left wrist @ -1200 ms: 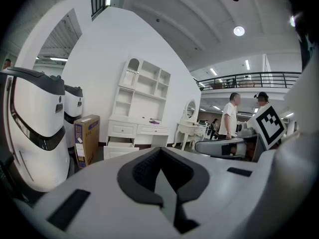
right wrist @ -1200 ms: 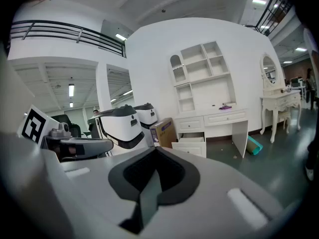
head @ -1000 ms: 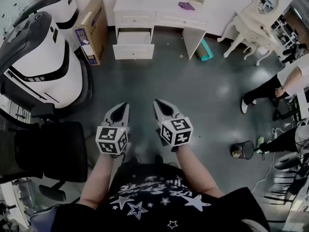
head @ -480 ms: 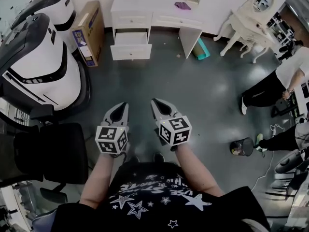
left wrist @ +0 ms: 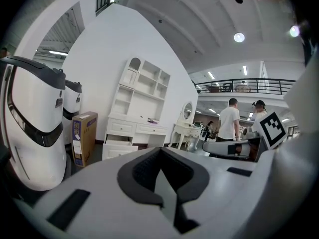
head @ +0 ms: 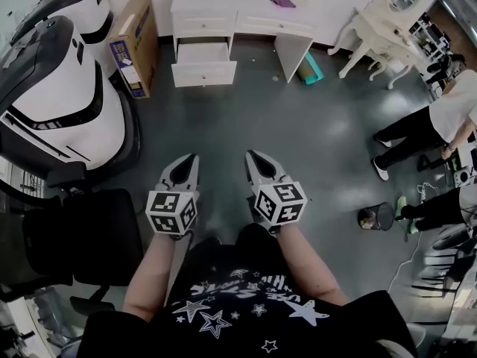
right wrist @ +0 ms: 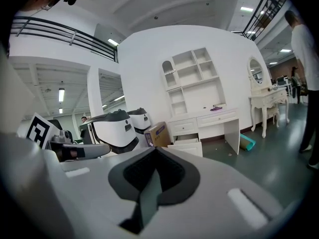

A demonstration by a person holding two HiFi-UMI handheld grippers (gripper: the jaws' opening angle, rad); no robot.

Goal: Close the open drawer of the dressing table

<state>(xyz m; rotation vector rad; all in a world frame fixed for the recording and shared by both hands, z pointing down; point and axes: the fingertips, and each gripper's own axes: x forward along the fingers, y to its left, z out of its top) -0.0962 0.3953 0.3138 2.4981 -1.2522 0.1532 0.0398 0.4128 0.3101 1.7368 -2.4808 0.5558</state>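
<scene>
Two grippers here, both held out low in front of the person. The left gripper point(head: 188, 162) and the right gripper point(head: 256, 159) each have their jaws pressed together with nothing between them, and each gripper's own view shows it plainly. They sit side by side, pointing up the dark floor point(head: 298, 148) toward the white dressing table point(head: 238, 10) against the far wall, well apart from it.

The open drawer point(head: 203, 64) is the lower one on the table's left side. It's pulled right out over the floor, and the drawer above it sits flush. A small purple thing point(head: 283, 1) lies on the tabletop, and a teal roll point(head: 309, 69) leans at the table's right leg. A cardboard box point(head: 134, 47) stands just left of the drawer, next to two big white machines point(head: 59, 103). A black chair point(head: 89, 237) is near the left gripper.
</scene>
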